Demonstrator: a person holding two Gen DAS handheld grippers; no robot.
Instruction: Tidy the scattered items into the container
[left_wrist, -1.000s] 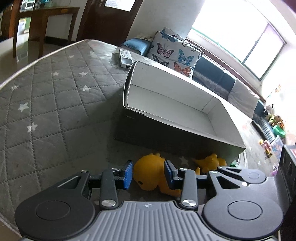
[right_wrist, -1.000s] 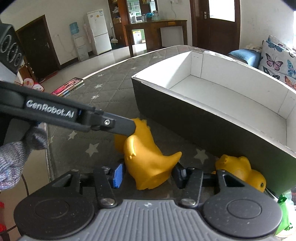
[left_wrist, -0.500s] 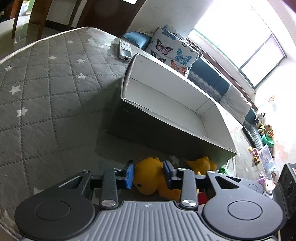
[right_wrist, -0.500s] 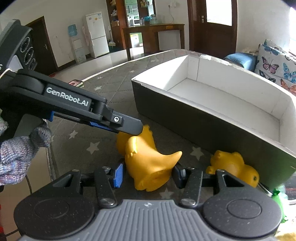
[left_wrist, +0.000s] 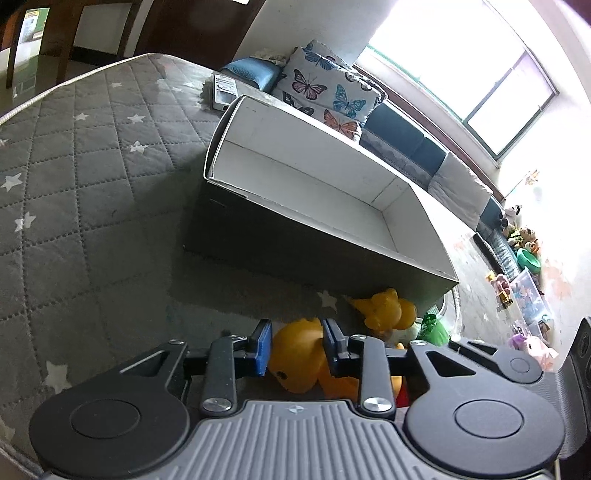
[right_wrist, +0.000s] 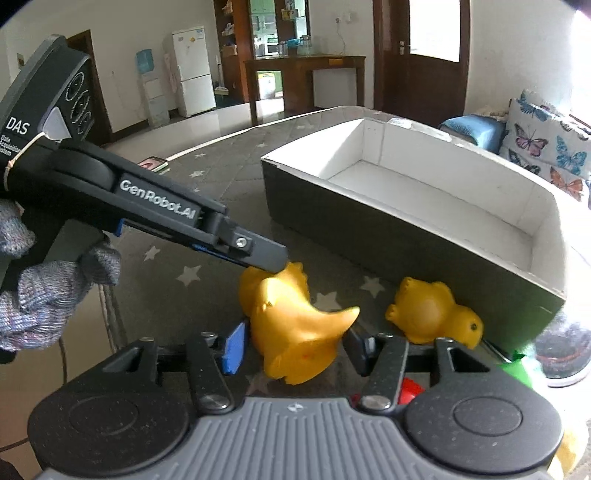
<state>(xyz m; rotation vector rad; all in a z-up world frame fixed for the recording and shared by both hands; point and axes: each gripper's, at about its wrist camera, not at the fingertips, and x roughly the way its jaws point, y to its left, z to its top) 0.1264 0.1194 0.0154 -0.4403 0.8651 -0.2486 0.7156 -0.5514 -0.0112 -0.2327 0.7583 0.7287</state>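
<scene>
A large yellow rubber duck (left_wrist: 295, 358) lies on the grey star-quilted mattress (left_wrist: 92, 184) in front of the open cardboard box (left_wrist: 317, 221). My left gripper (left_wrist: 297, 345) grips the duck's head with its blue pads, and its jaws are opening. In the right wrist view that gripper's finger (right_wrist: 258, 251) rests on the duck's (right_wrist: 295, 332) head. My right gripper (right_wrist: 295, 349) straddles the duck's body. Its jaws are opening, and a small gap shows on each side. A smaller yellow duck (right_wrist: 436, 314) lies against the box's (right_wrist: 406, 225) dark wall.
A gloved hand (right_wrist: 48, 295) holds the left gripper. Green (right_wrist: 517, 369) and red (right_wrist: 410, 391) items lie near the mattress edge under my right gripper. A remote (left_wrist: 223, 88) and a butterfly pillow (left_wrist: 325, 88) sit behind the box.
The left jaws have closed in on the big duck's head. The right gripper has shifted right along the box, and its jaws now stand wider around the duck's body.
</scene>
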